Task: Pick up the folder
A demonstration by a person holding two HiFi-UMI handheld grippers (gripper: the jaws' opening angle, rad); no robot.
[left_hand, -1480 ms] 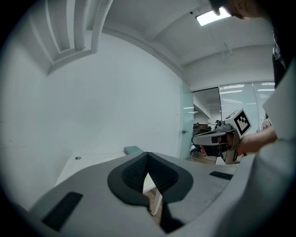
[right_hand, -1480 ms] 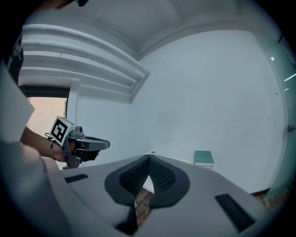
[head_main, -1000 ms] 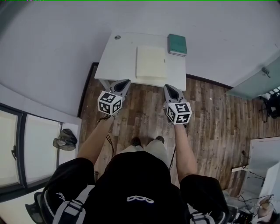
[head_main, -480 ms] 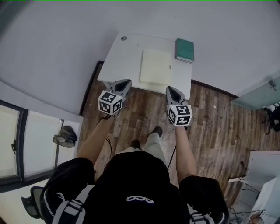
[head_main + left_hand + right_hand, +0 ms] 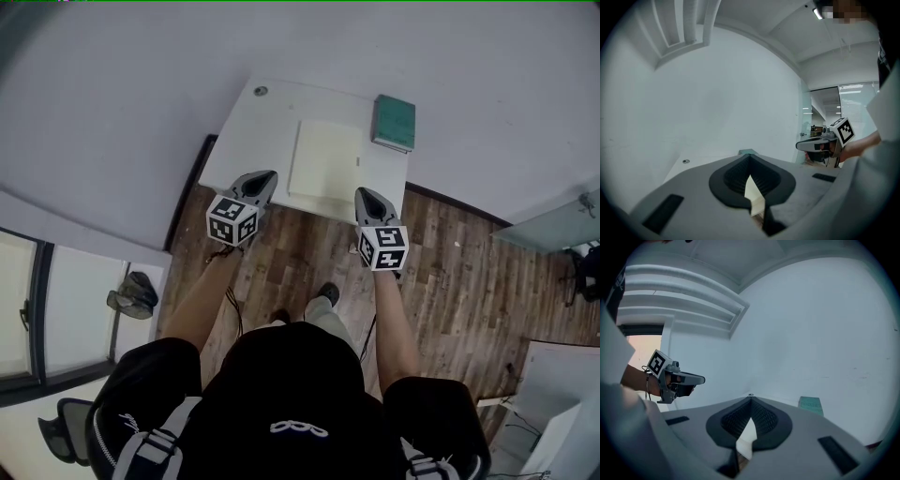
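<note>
Seen from their own cameras, the left tongs [image 5: 750, 157] and right tongs [image 5: 751, 399] hide most of the surface [image 5: 701, 161]. The small round thing [image 5: 261, 91] at its far corner is too small to tell.

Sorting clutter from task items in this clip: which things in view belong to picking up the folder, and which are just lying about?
Part of the job:
- cream folder, flat in the middle of the white table
- left gripper, shut, holding nothing
- right gripper, shut, holding nothing

Just lying about:
- green book at the table's far right corner
- round fitting in the tabletop
- bag on the floor
</note>
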